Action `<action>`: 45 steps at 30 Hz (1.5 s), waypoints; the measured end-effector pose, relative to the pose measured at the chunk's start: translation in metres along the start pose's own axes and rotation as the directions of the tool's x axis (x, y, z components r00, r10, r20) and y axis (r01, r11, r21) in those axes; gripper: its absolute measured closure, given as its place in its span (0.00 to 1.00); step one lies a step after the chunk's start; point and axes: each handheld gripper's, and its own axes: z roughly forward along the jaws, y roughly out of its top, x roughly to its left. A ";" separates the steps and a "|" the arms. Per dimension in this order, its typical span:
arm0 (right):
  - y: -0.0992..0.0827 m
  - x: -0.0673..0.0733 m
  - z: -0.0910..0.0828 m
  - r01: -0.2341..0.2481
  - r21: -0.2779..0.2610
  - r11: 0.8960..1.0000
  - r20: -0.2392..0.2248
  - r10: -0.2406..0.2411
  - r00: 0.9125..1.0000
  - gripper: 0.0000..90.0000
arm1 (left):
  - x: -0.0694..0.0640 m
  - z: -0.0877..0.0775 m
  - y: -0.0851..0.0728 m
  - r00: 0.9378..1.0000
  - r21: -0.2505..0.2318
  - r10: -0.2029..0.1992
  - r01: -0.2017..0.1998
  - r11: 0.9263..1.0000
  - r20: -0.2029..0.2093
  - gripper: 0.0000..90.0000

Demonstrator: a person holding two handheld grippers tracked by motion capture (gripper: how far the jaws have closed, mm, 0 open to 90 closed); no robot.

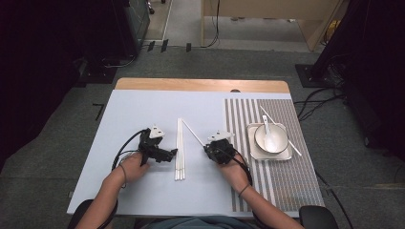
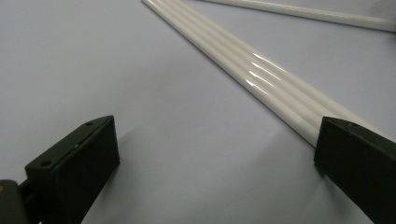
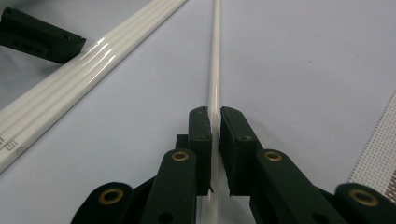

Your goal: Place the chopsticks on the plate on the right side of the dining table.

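Note:
A bundle of several white chopsticks (image 1: 180, 148) lies side by side in the middle of the table, running front to back. My left gripper (image 1: 173, 153) sits just left of it, open, one jaw over the bundle's edge (image 2: 261, 79) and bare table between the jaws (image 2: 215, 140). A single white chopstick (image 1: 195, 132) lies slanted to the right of the bundle. My right gripper (image 1: 208, 148) is shut on its near end; in the right gripper view the stick (image 3: 215, 56) runs straight out from between the closed jaws (image 3: 215, 119).
A white bowl (image 1: 271, 137) with a white spoon (image 1: 266, 125) stands on a white square tray (image 1: 253, 151) on the striped placemat (image 1: 277, 181) at the right. Another white chopstick (image 1: 295, 149) lies slanted across the tray. The table's far edge is bare wood (image 1: 200, 85).

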 end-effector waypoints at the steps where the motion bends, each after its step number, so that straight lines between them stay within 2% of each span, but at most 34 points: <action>1: 0.000 0.000 0.000 0.001 0.000 1.000 0.001 -0.001 1.000 0.93 | 0.000 0.000 0.000 1.000 0.000 0.000 0.000 1.000 0.000 0.00; 7: 0.000 -0.001 0.000 0.001 0.003 1.000 -0.003 -0.001 1.000 0.94 | 0.000 0.000 0.000 1.000 0.000 0.000 0.000 1.000 0.000 0.00; 16: 0.003 -0.009 0.000 -0.058 0.022 0.998 -0.052 0.059 0.997 0.95 | 0.000 0.000 0.000 1.000 0.000 0.000 0.000 1.000 0.000 0.00; 21: 0.004 -0.011 -0.001 -0.058 0.024 0.998 -0.048 0.059 0.997 0.95 | 0.000 0.000 0.000 1.000 0.001 -0.001 0.001 1.000 0.000 0.00; 23: 0.005 -0.013 -0.001 -0.072 0.030 0.997 -0.052 0.074 0.996 0.95 | 0.000 0.000 0.000 1.000 0.002 0.000 0.000 1.000 0.001 0.00; 37: 0.014 -0.028 -0.011 -0.122 0.007 0.993 -0.071 0.122 0.990 0.95 | 0.000 0.000 0.000 1.000 0.000 -0.001 0.001 1.000 0.001 0.00; 45: 0.020 -0.033 -0.019 -0.120 -0.023 0.992 -0.073 0.118 0.990 0.95 | 0.000 0.000 0.000 1.000 0.001 -0.001 0.001 1.000 0.001 0.00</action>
